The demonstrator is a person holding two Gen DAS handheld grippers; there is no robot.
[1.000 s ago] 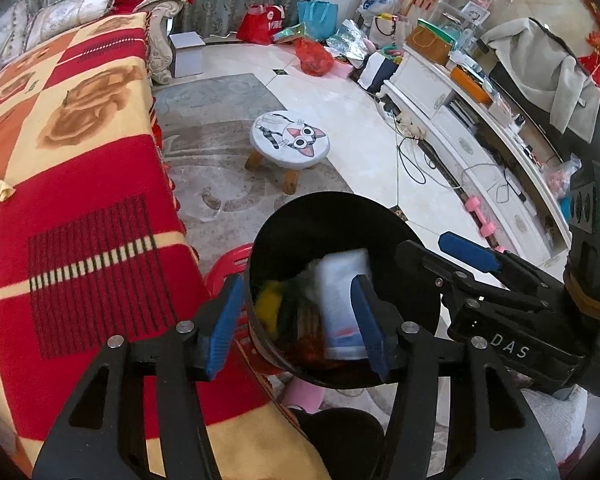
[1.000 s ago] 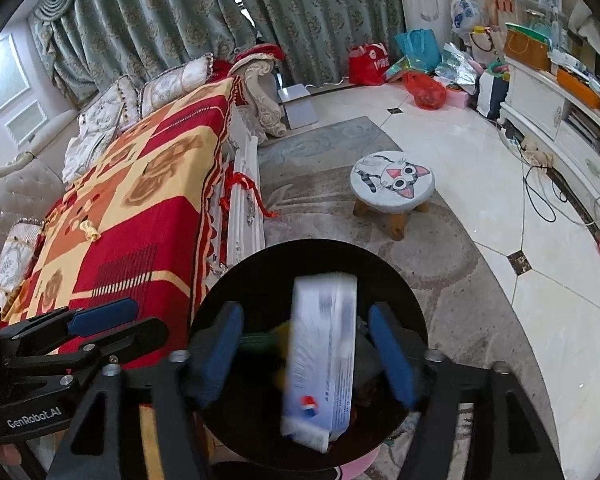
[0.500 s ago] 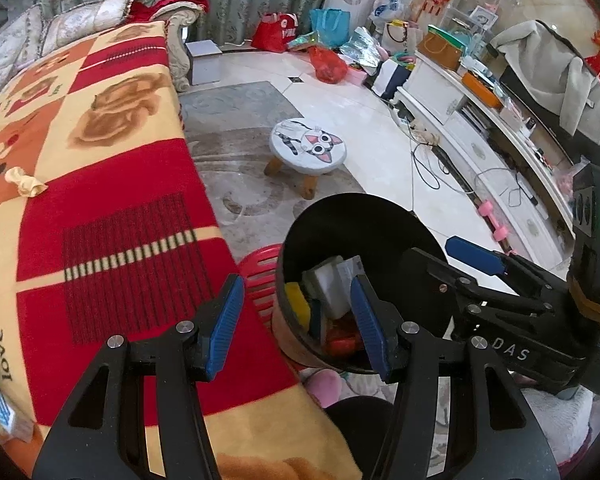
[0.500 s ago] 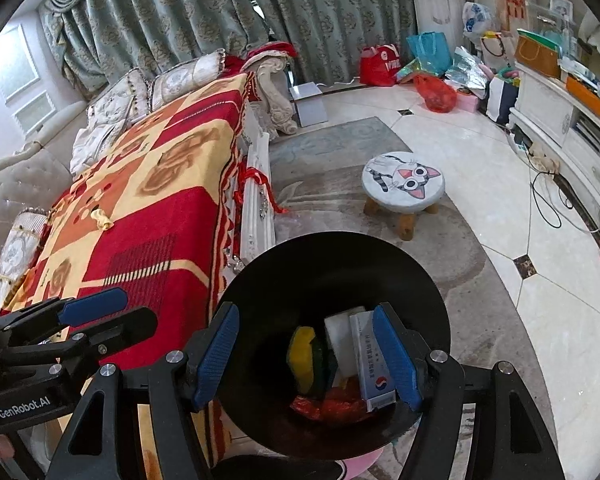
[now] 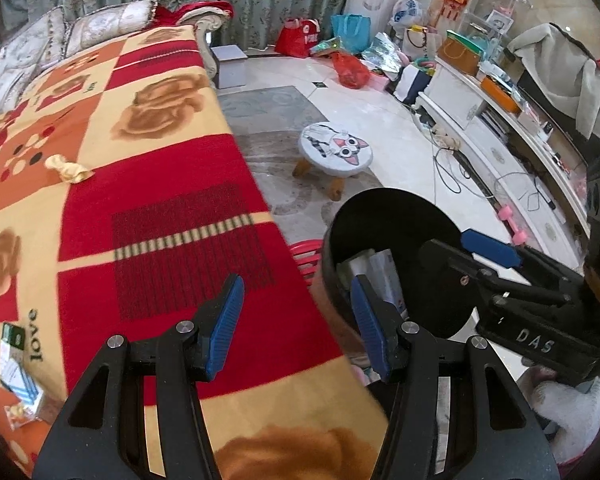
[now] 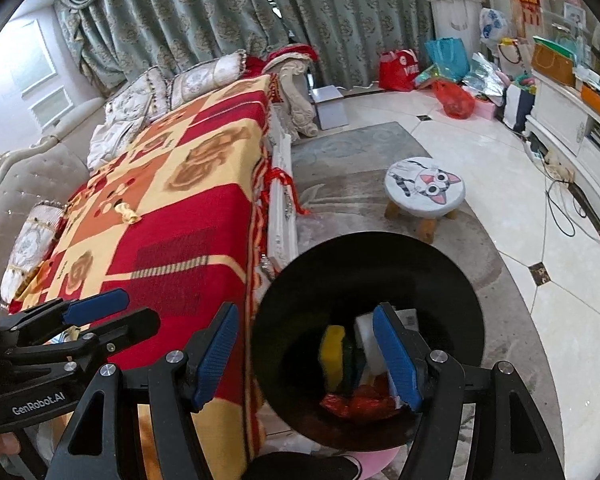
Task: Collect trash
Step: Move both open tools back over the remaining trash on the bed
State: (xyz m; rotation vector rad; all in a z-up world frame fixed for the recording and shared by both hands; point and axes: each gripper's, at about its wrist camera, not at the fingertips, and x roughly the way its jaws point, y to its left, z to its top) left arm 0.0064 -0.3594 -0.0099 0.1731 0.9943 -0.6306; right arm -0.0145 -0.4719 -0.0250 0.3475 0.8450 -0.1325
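Observation:
A black trash bin (image 6: 364,264) stands beside the blanket-covered table (image 5: 148,184); it also shows in the left wrist view (image 5: 396,216). Inside lie a yellow sponge (image 6: 333,354), a white box (image 6: 365,340) and red wrapper (image 6: 356,402). My right gripper (image 6: 306,354) is open and empty above the bin's left rim. My left gripper (image 5: 296,318) is open and empty over the table edge. A crumpled yellow paper (image 5: 68,168) lies far up the blanket. A small blue-white box (image 5: 18,372) and a wrapper (image 5: 20,412) lie at the blanket's near left.
A cat-face stool (image 5: 336,150) stands on the rug beyond the bin. A red basket (image 5: 306,258) sits between bin and table. Bags (image 5: 350,68) crowd the far floor. A white TV cabinet (image 5: 500,140) with cables runs along the right.
The white box has dropped from my right gripper into the bin. Both grippers have swung left, from over the bin toward the blanket.

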